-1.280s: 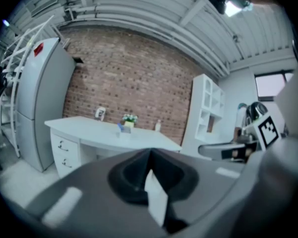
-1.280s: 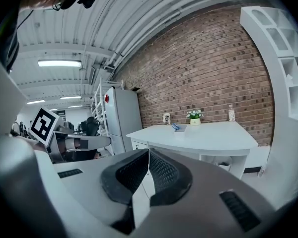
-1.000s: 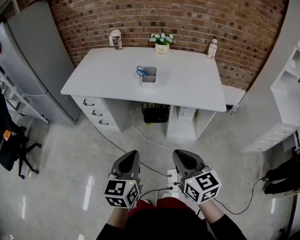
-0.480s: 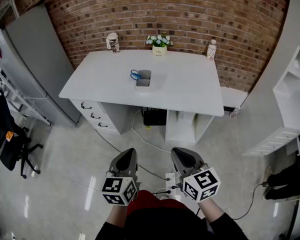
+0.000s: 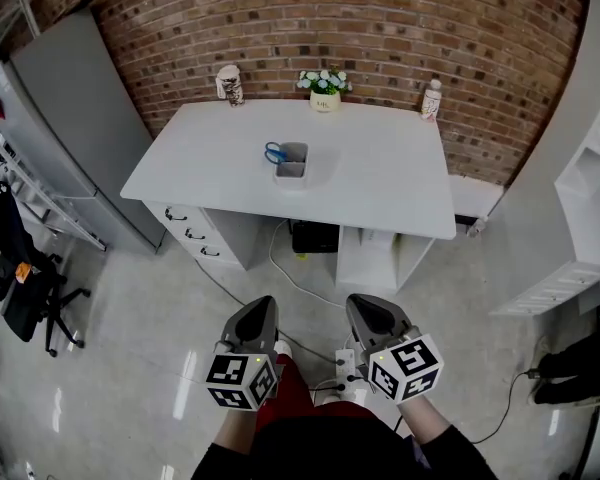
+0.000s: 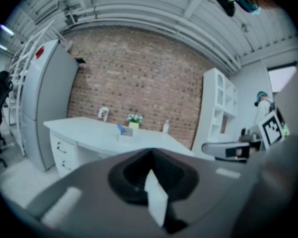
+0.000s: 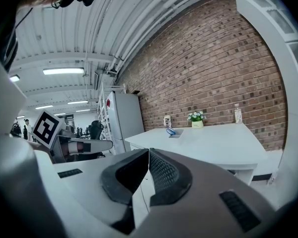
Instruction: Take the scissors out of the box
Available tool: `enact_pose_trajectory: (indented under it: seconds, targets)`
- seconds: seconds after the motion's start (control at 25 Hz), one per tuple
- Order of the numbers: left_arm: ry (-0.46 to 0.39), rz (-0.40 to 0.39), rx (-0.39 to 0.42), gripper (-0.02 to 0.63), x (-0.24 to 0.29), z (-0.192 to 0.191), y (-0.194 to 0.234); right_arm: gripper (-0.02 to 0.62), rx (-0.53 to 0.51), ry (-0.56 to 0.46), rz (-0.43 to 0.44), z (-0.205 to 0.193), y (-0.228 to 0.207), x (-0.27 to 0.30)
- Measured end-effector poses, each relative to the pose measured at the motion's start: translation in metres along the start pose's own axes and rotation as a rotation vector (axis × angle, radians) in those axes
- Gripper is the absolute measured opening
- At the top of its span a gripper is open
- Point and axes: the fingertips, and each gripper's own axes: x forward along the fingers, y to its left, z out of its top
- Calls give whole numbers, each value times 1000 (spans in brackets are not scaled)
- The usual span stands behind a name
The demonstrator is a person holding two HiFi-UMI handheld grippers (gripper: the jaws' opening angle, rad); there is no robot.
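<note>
A white desk (image 5: pixel 380 183) stands against the brick wall, well apart from both grippers, with bare floor between. Near its middle sits a small grey box (image 5: pixel 294 165), and the scissors (image 5: pixel 274 152) are in it, blue handles showing at its left rim. Along the desk's back edge stand a cup (image 5: pixel 230 83), a flower pot (image 5: pixel 325 95) and a bottle (image 5: pixel 432 98). A grey fridge (image 5: pixel 70 118) is at the left, white shelves (image 5: pixel 590 198) at the right. A power strip (image 5: pixel 344 359) with cables lies on the floor by the grippers. The left gripper (image 5: pixel 259 305) has its jaws pressed together on nothing. The right gripper (image 5: pixel 366 305) is likewise closed at the tips and empty.
</note>
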Motion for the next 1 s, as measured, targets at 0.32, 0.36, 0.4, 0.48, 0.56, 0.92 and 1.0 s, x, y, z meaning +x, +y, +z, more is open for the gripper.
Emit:
enact_pose_trajectory:
  seconds: [0.32, 0.36, 0.4, 0.48, 0.56, 0.92, 1.0]
  targets:
    - [16, -13, 0, 3, 36, 8, 43, 9, -5, 28, 8, 7, -4, 61]
    - [18, -13, -2, 3, 43, 10, 51, 9, -6, 32, 9, 9, -5, 71]
    - [21, -14, -3, 3, 49, 13, 59, 9, -6, 35, 8, 11, -6, 80]
    - [27, -21, -2, 3, 61, 17, 73, 9, -3, 41, 4, 13, -8, 99]
    - [30, -30, 3, 3, 73, 23, 86, 9, -2, 44, 0, 17, -10, 118]
    - [55, -81, 9, 3, 124, 40, 142, 9, -3, 56, -30, 33, -11, 192]
    - [64, -97, 9, 3, 135, 43, 150, 8, -3, 57, -47, 37, -14, 203]
